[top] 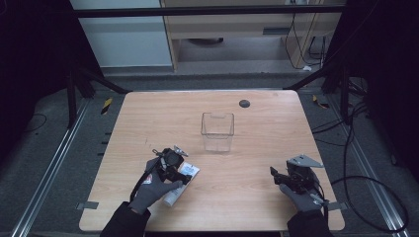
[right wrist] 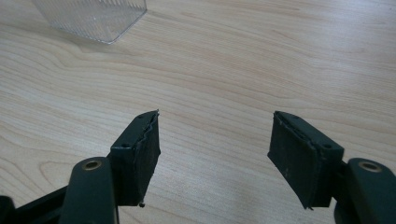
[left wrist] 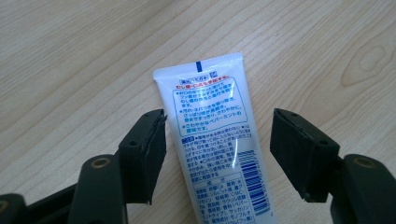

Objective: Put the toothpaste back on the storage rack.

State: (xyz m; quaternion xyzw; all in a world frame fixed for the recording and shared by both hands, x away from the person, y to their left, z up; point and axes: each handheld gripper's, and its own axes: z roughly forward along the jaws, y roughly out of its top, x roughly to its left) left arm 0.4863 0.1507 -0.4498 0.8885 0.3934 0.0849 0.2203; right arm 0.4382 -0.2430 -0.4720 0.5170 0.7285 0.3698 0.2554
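Black pads of the left gripper point(left wrist: 217, 154) stand spread, one on each side of the tube point(left wrist: 212, 140), not pinching it. Tube lies flat on the table point(left wrist: 70, 56), printed back up, crimped end pointing away from the jaws; straddling the mid-body looks set for a grasp across its width. Right gripper point(right wrist: 215, 154) also spread, holding nothing, low over bare wood at the near right, probably waiting. Clear bin point(top: 217, 131) stands upright mid-table, well apart from the tube; likely its destination.
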